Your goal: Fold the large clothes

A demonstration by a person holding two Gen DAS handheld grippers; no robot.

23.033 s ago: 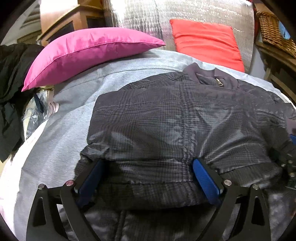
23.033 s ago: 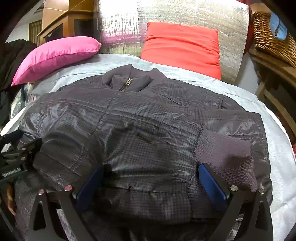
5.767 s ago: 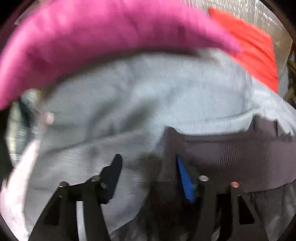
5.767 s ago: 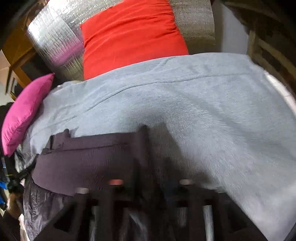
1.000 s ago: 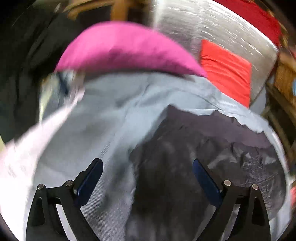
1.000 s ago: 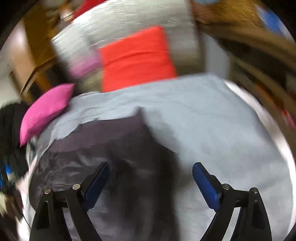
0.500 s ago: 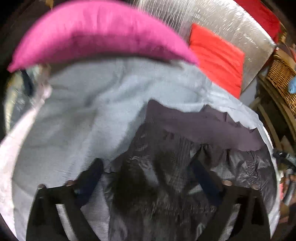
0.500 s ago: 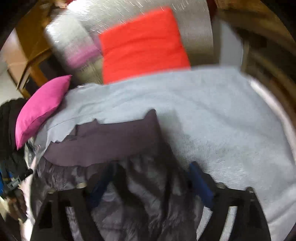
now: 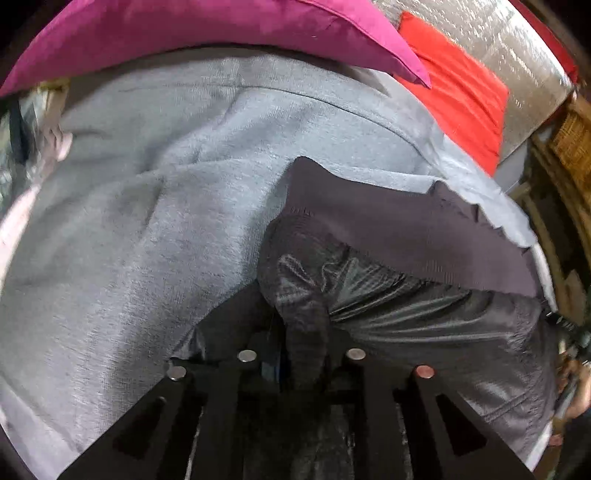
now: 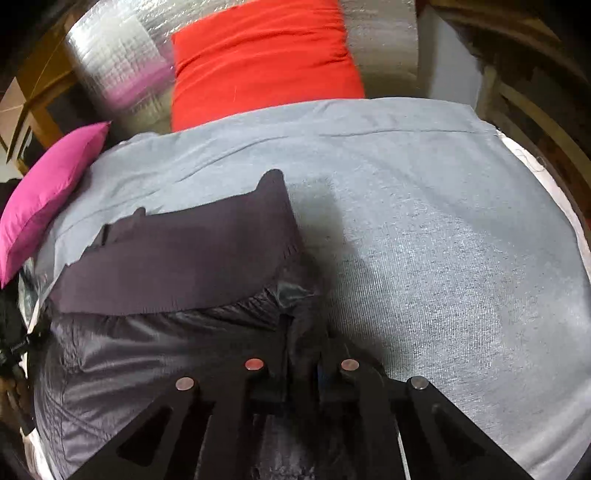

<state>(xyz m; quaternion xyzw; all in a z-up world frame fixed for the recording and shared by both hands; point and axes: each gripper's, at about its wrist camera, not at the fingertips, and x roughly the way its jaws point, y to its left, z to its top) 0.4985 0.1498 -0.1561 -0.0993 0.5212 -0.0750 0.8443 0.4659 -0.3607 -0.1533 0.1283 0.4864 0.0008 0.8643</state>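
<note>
The left claw and the right claw are each closed on one near corner of the dark jacket, which we see lying crosswise between them on the grey bed cover, its ribbed hem farthest from us.

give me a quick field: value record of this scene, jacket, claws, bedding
jacket: dark, shiny, folded over on the bed, ribbed knit band lying on its far edge
left claw: shut on a bunched corner of the jacket, at the jacket's left side
right claw: shut on the jacket's right corner
surface: grey blanket, bare to the right of the jacket
pink pillow: at the far left of the bed
red pillow: at the head, against a silver foil panel
fold state: partly folded, both corners gripped
</note>
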